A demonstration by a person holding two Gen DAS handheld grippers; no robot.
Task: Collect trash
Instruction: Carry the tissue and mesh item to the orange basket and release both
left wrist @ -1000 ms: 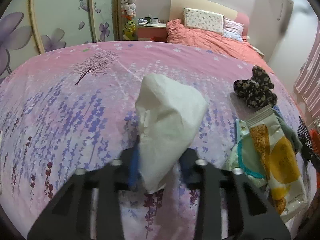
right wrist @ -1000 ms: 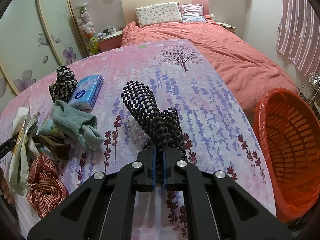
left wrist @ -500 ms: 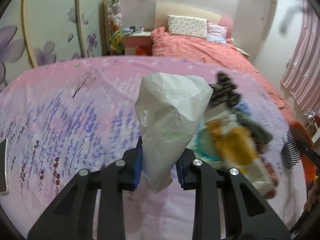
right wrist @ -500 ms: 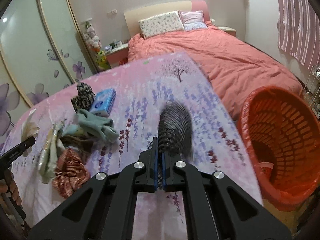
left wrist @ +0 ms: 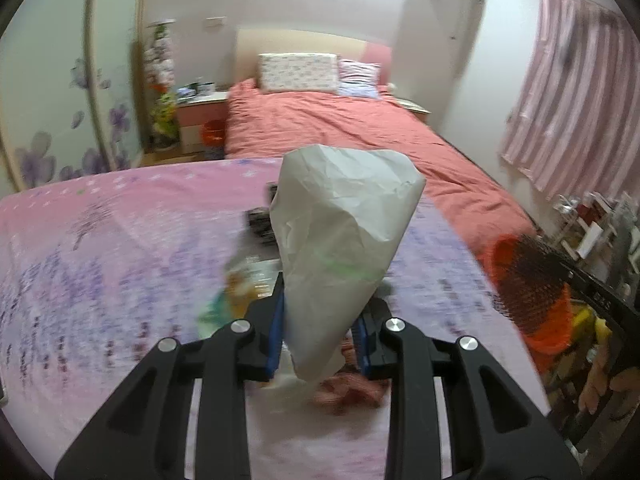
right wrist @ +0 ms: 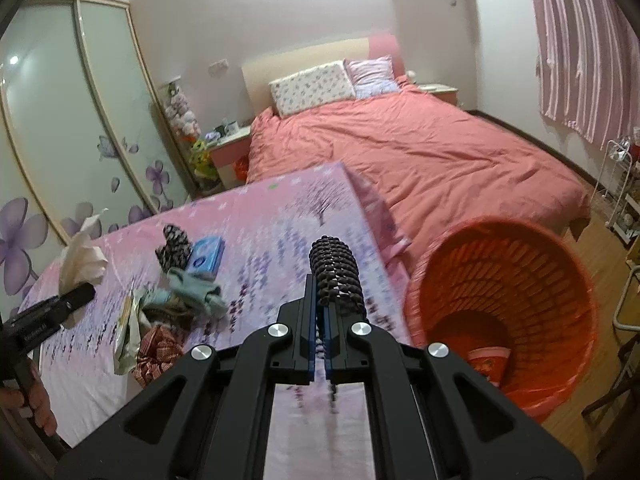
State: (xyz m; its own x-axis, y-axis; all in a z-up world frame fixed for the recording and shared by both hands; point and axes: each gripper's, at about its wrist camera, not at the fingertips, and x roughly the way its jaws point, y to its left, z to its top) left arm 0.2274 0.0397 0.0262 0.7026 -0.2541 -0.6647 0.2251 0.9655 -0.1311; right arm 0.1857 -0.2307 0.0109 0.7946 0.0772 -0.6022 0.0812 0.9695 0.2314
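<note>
My left gripper is shut on a crumpled white paper bag, held up above the pink flowered tabletop. The right wrist view shows that same paper at the far left, sticking out of the left gripper. My right gripper is shut on a black-and-white checkered mesh piece that stands up from its jaws, just left of the orange basket on the floor. A red packet lies at the basket's bottom.
A pile stays on the table: black flowered cloth, blue tissue pack, teal cloth, snack wrapper, red plaid cloth. A coral bed lies beyond; a wire rack stands at the right.
Both grippers have risen and swung to the right with their loads. The basket now fills more of the right wrist view, and the pile has slid behind the white paper in the left view.
</note>
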